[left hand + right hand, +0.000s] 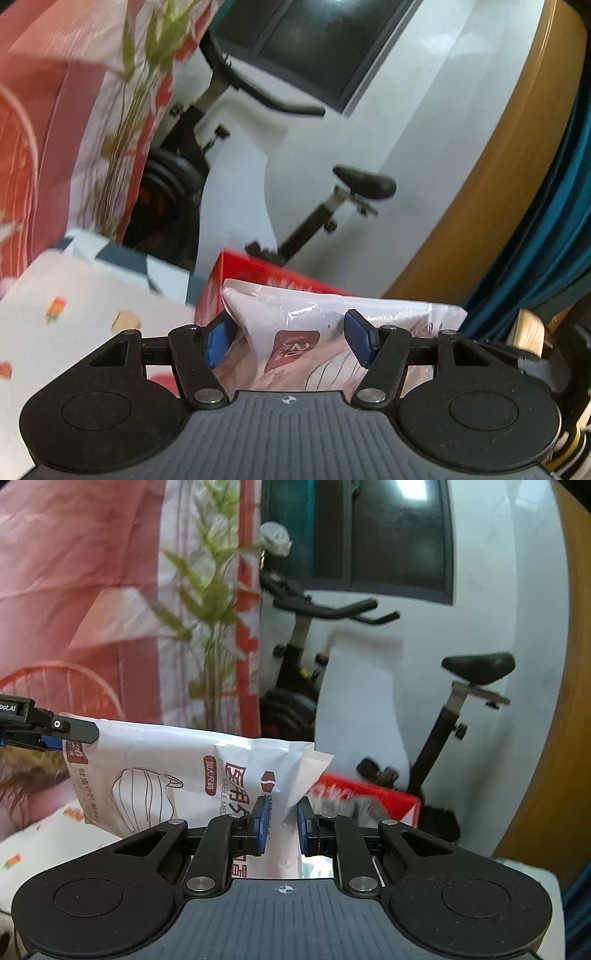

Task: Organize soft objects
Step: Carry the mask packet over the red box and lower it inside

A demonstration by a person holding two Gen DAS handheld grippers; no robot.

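A white plastic pack of face masks (pixel 166 760), printed with a mask drawing and a brown label, hangs in the air between both grippers. My right gripper (pixel 282 823) is shut on the pack's right end, which is pinched thin between the blue pads. In the left wrist view my left gripper (pixel 288 338) grips the wide end of the mask pack (pixel 295 314), with a blue pad against each side. One of the left gripper's black fingers (pixel 79 729) shows at the pack's upper left corner in the right wrist view.
A red box (pixel 369 797) lies below and beyond the pack. An exercise bike (pixel 476 668) stands against the white wall. A pink and red floral cloth (pixel 92 590) hangs at left. A white sheet with small prints (pixel 74 314) lies lower left.
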